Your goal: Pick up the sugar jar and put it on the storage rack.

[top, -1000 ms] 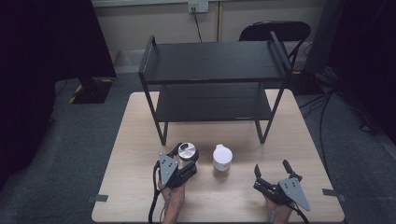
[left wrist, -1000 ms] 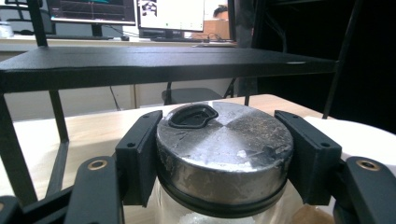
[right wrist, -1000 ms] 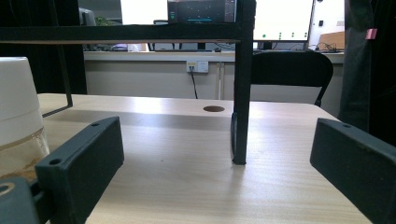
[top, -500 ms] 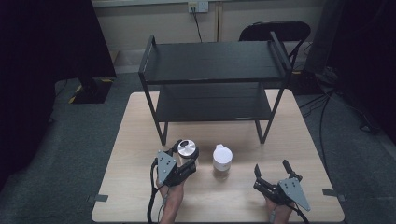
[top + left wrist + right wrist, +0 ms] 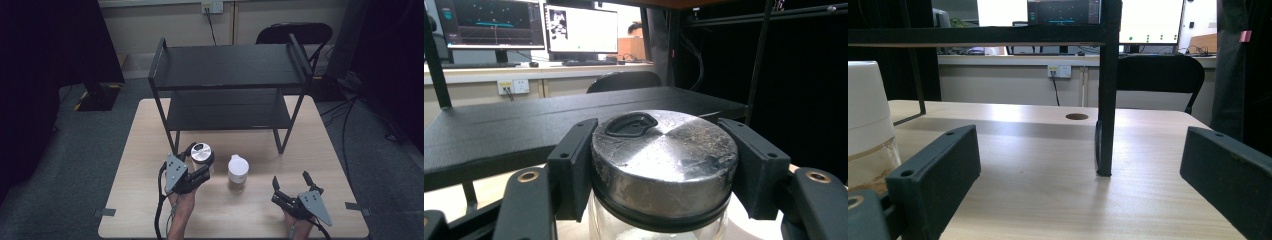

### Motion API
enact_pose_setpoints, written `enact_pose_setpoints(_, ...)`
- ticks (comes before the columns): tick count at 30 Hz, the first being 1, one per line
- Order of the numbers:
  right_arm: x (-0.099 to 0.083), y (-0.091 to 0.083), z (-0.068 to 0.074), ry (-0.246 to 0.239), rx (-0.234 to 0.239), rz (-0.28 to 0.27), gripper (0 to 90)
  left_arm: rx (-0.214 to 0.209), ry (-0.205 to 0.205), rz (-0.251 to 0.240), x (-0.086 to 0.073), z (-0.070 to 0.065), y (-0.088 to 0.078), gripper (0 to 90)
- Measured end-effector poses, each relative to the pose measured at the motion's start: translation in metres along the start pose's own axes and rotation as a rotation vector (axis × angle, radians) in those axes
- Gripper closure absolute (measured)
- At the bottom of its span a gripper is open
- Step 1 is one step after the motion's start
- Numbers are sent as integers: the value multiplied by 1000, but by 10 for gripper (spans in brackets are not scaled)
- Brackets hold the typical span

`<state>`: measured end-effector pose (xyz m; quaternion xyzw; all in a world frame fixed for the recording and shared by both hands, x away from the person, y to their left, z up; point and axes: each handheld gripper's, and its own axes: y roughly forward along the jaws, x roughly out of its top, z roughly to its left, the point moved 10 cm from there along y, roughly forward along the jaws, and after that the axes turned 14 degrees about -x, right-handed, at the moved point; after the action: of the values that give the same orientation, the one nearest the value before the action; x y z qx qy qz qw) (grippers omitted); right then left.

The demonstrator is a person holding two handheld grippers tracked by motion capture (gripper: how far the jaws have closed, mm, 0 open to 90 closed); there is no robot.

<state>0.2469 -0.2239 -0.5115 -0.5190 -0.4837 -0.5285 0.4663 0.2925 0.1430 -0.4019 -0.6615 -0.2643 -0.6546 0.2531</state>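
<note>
left tongs (image 5: 202,161) – clamped on the metal-lidded jar (image 5: 201,152), which I hold just in front of the black rack (image 5: 227,67), beside its left leg | right tongs (image 5: 291,186) – wide, nothing in them, low over the table (image 5: 325,150) | white-lidded jar (image 5: 238,171) – on the table between both tongs

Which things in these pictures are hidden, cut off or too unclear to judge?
- Jar: in the left gripper view its lower part is cut by the bottom edge; the contents cannot be told.
- White-lidded jar: in the right gripper view the left edge cuts it.
- Lower shelf: in the high view the top shelf covers its back part.
- Left gripper: in the high view its jaw tips lie under the jar's lid.
</note>
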Motion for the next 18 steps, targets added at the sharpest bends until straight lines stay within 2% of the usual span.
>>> enact_pose_setpoints(6, 0, 0, 0, 0, 0, 0, 15, -12, 15, 6, 9, 1, 2, 357)
enact_pose_setpoints(12, 0, 0, 0, 0, -1, 0, 15, -30, 1, -18, 19, 6, 2, 357)
enact_pose_setpoints(18, 0, 0, 0, 0, -1, 0, 15, -59, 27, -21, 34, 9, 4, 356)
